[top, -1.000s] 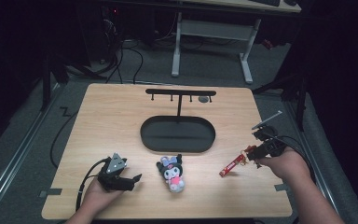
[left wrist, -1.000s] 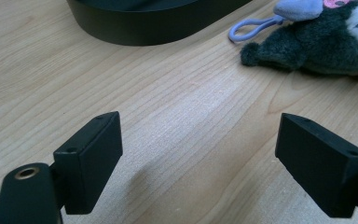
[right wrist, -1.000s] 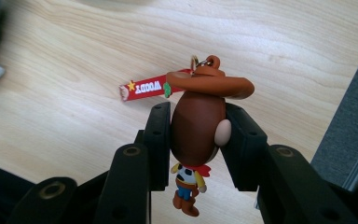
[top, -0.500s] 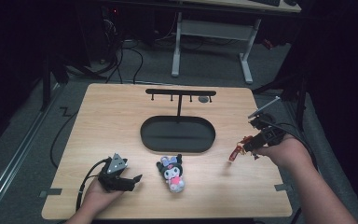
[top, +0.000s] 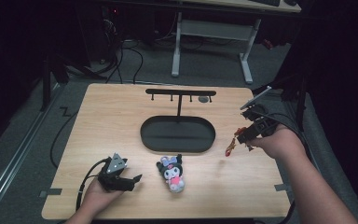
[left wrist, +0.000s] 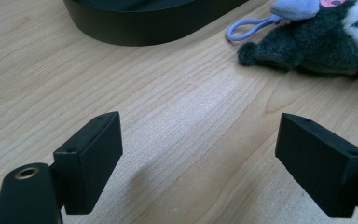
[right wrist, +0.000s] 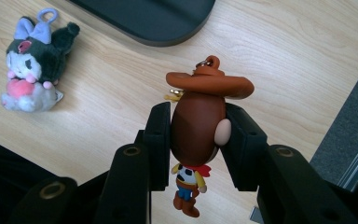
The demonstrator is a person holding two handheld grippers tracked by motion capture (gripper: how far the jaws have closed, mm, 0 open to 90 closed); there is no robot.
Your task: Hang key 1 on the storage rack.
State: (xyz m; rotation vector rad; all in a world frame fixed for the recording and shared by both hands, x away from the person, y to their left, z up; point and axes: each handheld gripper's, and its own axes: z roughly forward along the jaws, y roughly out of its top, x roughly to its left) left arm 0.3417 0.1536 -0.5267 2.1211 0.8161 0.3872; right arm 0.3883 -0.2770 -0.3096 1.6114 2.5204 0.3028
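The left gripper (top: pixel 129 179) is resting low at the near left part of the wooden counter (top: pixel 112 121), with the person's left hand (top: pixel 98 198) lying beneath it; its jaws are standing wide apart with nothing between them, and bare wood is showing in the gap in the left gripper view. Just to its right, a dark plush doll (top: pixel 171 171) with a lavender bow is lying flat on the counter, its lavender loop (left wrist: pixel 247 29) pointing toward the black oval tray (top: pixel 149 135). That tray is sitting at mid-counter, and a black hook rack (top: pixel 180 92) is rising from its far edge. Farther right, the right gripper (top: pixel 239 138) is being held clear above the counter by the right hand (top: pixel 277 142). Its jaws are pressing on both sides of the head of a cowboy figurine (right wrist: pixel 198 126), which is wearing a brown hat; the figurine's small body and boots are hanging free below the pads. In the high view the figurine (top: pixel 231 146) is dangling off the surface, right of the tray.
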